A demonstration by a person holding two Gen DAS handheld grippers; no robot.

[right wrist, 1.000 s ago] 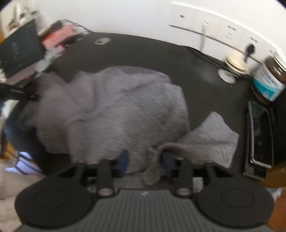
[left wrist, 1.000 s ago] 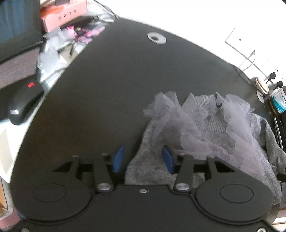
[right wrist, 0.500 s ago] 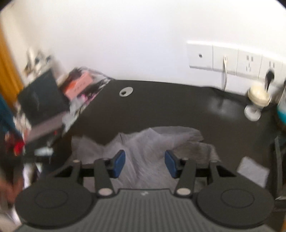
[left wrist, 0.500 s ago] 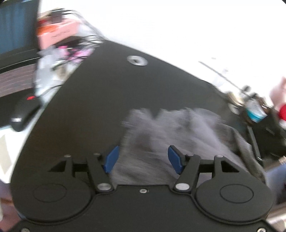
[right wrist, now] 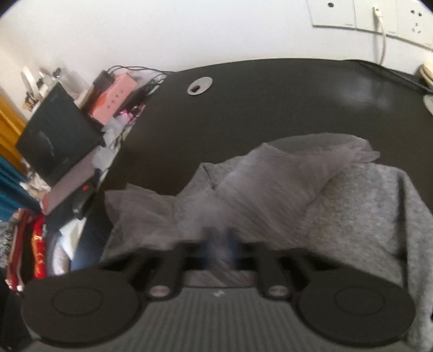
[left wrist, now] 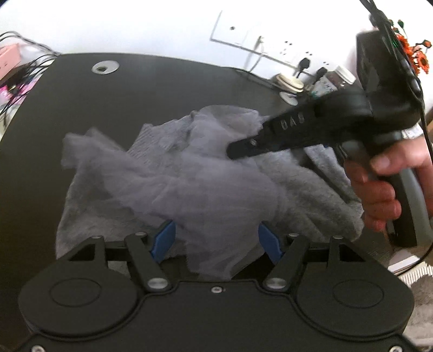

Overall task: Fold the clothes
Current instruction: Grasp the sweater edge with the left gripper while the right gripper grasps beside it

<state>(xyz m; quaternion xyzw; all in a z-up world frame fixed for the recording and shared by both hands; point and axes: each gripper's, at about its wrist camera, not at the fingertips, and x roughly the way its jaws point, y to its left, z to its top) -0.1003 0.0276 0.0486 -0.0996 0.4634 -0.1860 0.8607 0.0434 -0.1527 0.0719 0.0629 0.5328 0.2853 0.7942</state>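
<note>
Across the matte black desk [left wrist: 167, 89] under a white socket-lined wall [right wrist: 189, 38], your crumpled grey knitted garment with sheer tulle [left wrist: 194, 178] lies mid-desk. Left clutter: dark laptop [right wrist: 54, 132], pink box [right wrist: 113, 94]. Your left gripper [left wrist: 216, 239] is spreading, tulle draped between its blue pads untouched; your right gripper [right wrist: 219, 241] is clamped on the fabric.

The left wrist camera sits just behind the left claw [left wrist: 216, 239] and looks forward and down over the black tabletop [left wrist: 135, 103] toward the white wall with its sockets [left wrist: 238, 29], very near the gray clothes [left wrist: 189, 184], and it sees the right claw [left wrist: 238, 149] coming in from the right side in a hand [left wrist: 389, 184]. The right wrist camera sits just behind the right claw [right wrist: 219, 241] and looks forward and down the same way, but more to the left, where a pink box [right wrist: 113, 100] sits past the tabletop [right wrist: 270, 108] edge. Both views share the gray clothes [right wrist: 297, 195], the round metal hole [left wrist: 105, 66] in the tabletop [right wrist: 199, 85], and the wall sockets [right wrist: 351, 13].
</note>
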